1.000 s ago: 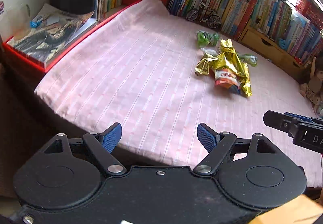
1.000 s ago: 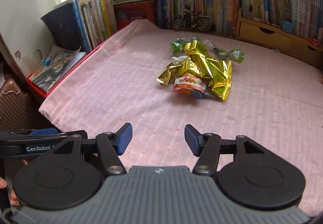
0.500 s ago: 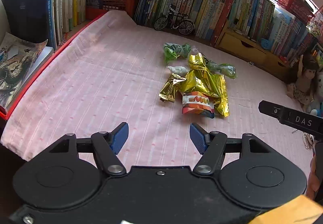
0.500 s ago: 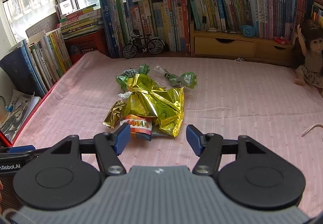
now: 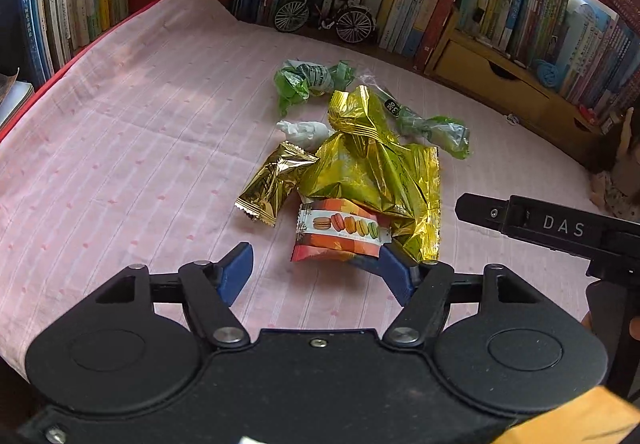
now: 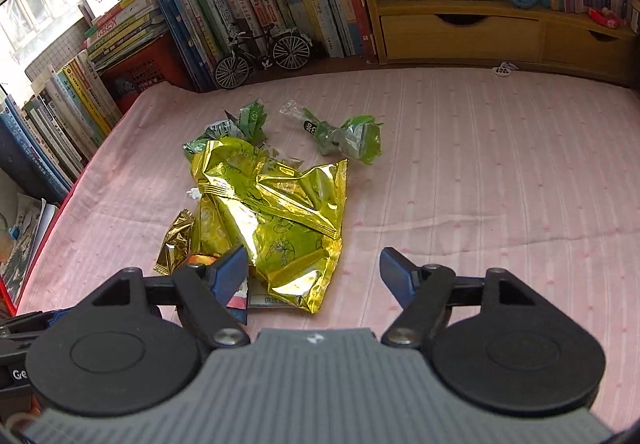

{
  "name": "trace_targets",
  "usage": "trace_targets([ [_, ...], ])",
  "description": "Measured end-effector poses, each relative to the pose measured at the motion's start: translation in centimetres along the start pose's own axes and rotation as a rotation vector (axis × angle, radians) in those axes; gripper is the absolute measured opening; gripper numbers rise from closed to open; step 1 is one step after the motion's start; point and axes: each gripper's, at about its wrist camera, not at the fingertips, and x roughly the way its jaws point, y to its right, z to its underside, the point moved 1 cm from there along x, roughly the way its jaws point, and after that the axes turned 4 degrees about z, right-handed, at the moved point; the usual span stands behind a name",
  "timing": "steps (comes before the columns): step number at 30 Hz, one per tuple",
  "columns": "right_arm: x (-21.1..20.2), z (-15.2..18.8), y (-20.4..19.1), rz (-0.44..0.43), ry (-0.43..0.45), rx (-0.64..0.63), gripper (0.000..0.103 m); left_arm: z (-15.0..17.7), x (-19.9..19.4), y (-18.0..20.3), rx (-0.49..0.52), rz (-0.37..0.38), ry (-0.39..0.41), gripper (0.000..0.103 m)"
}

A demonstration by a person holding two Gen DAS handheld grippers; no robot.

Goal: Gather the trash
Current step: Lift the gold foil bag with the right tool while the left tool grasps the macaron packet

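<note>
Trash pile sits mid pink cloth; both grippers bearing on it, nothing held. Left gripper jaws apart & opening by macaron packet; right gripper opening over gold snack bag. Risk: both close in on overlapping wrappers, foil slips or grippers collide. Model bicycle & books behind, clear of reach.

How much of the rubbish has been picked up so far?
None yet, by the look of it. The large gold foil bag, small gold wrapper, orange macaron packet and green crumpled wrappers all lie on the pink bedsheet. The left gripper and right gripper hover at the pile, jaws opening, holding nothing. All collecting remains.
</note>
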Motion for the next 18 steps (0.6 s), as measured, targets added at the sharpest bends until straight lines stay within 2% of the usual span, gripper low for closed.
trace_targets([
  [4,3.2,-1.3,-0.5,-0.075,-0.037,0.009,0.085,0.2,1.3,-0.5,-0.038,-0.037,-0.026,0.068],
  [9,6.6,-2.4,-3.9,-0.151,-0.085,-0.096,0.089,0.0,2.2,-1.2,-0.077,-0.069,-0.041,0.072],
  [10,7.4,-2.7,-4.5,-0.145,-0.105,-0.123,0.086,-0.2,2.4,-1.2,-0.080,-0.074,-0.044,0.073],
  [11,7.9,-2.8,-4.9,-0.144,-0.119,-0.144,0.068,-0.3,2.6,-1.2,-0.084,-0.074,-0.045,0.074],
  [13,8.1,-3.2,-5.0,-0.160,-0.123,-0.151,0.051,-0.8,3.1,-0.9,-0.088,-0.062,-0.046,0.077],
  [16,7.0,-4.2,-3.9,-0.168,-0.088,-0.127,0.037,-1.2,4.3,-0.1,-0.071,-0.040,-0.062,0.080],
  [18,6.2,-4.7,-2.8,-0.152,-0.061,-0.096,0.035,-1.2,5.2,0.6,-0.045,-0.033,-0.081,0.080],
])
